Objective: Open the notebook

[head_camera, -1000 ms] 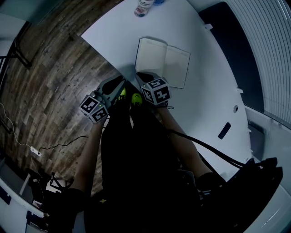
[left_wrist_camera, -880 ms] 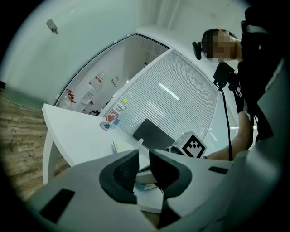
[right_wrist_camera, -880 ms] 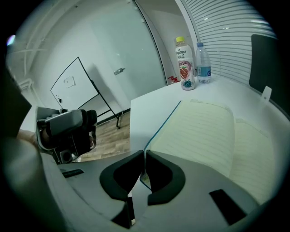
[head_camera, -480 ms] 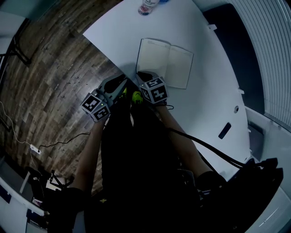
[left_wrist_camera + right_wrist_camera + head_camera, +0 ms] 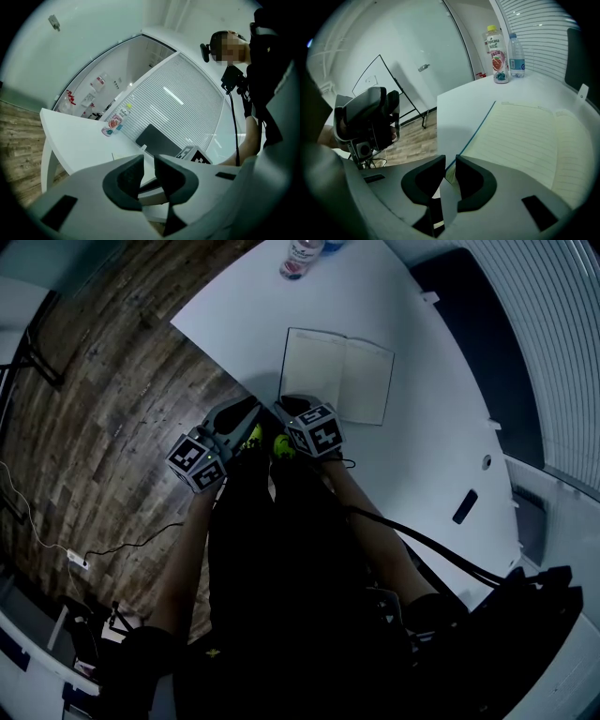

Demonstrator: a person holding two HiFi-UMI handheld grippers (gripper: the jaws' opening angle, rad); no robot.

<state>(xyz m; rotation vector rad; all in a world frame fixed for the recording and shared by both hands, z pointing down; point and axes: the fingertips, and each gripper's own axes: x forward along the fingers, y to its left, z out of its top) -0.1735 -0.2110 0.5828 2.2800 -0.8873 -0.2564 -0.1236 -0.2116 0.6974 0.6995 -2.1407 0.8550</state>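
The notebook [image 5: 337,376] lies open on the white table [image 5: 422,456], lined pages up, its blue-edged cover [image 5: 476,131] flat. My right gripper [image 5: 291,407] is at the notebook's near left corner, pointing down at it. In the right gripper view [image 5: 450,171] its jaws are opening. The thin cover corner sits loosely in the slim gap between them. My left gripper [image 5: 242,413] hangs beside the table's near edge over the floor, its jaws [image 5: 149,164] nearly together with nothing between them. It also shows as a grey body [image 5: 370,117] at the left of the right gripper view.
A juice bottle [image 5: 498,54] and a water bottle [image 5: 515,55] stand at the table's far end. A small dark object [image 5: 463,508] lies on the table to the right. A dark chair back [image 5: 159,140] stands behind the table. Wooden floor [image 5: 112,409] lies left of it.
The notebook's left side has settled flatter on the table. My right gripper has sunk slightly at the near left corner. The left gripper has stayed where it was.
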